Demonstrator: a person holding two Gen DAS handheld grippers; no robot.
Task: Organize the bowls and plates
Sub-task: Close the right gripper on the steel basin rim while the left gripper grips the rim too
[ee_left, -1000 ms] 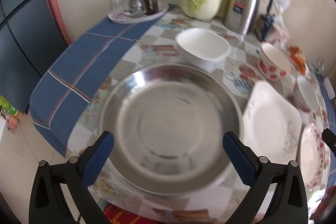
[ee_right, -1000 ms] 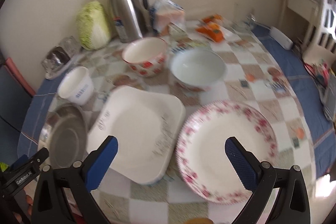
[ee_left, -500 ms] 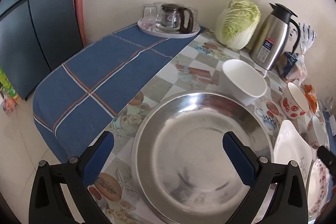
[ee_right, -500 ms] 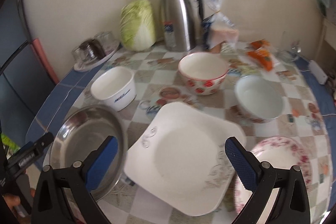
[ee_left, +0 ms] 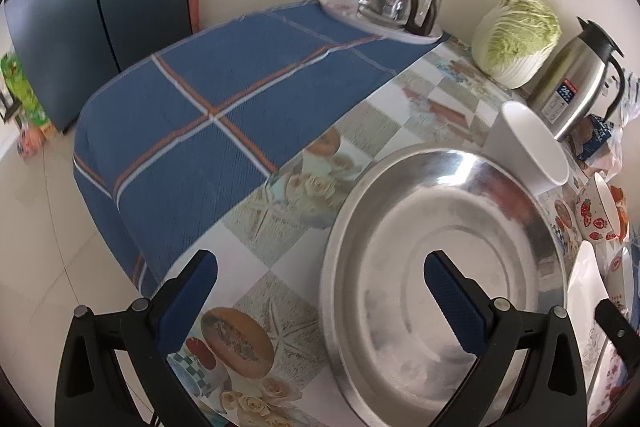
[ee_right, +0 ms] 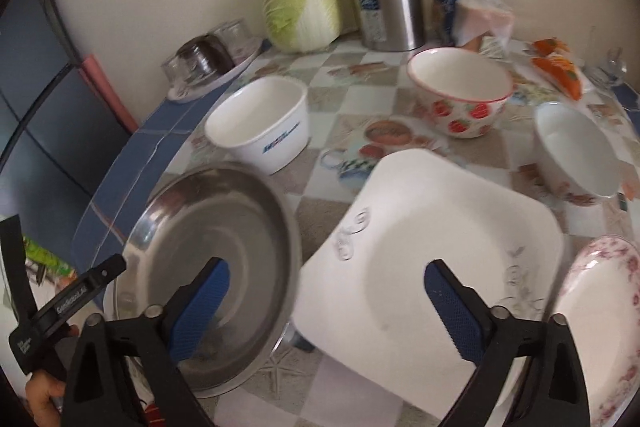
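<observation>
- Straddling the left rim of the wide, shallow stainless-steel basin point(ee_left: 444, 267), the left gripper point(ee_left: 320, 283) is seen with its blue-padded jaws wide apart; one pad hangs over the tablecloth and the other over the basin's inside, and no contact can be confirmed.
- The right gripper point(ee_right: 326, 291) is likewise held apart, its jaws having just been closing slightly; the gap between the basin and the square white plate with grey scroll marks point(ee_right: 432, 259) lies between its pads, and nothing is clamped.
- The basin is set near the table's front edge, with the square plate just beside it, or perhaps slightly over its rim. A round plate with pink flowers point(ee_right: 600, 323) lies to the plate's right.
- Behind these, a white tub-shaped bowl with blue lettering point(ee_right: 260, 125), a strawberry-patterned bowl point(ee_right: 460, 95) and a plain white bowl point(ee_right: 572, 151) are stood apart from one another.
- No stacking is judged to have been started.
- A slip is to be feared if the smooth, thin steel rim is pinched too shallowly.
- The square plate could be nudged or tipped by the basin being lifted, since the two are so close.
- The basin could be pushed off the near table edge by a careless approach.
</observation>
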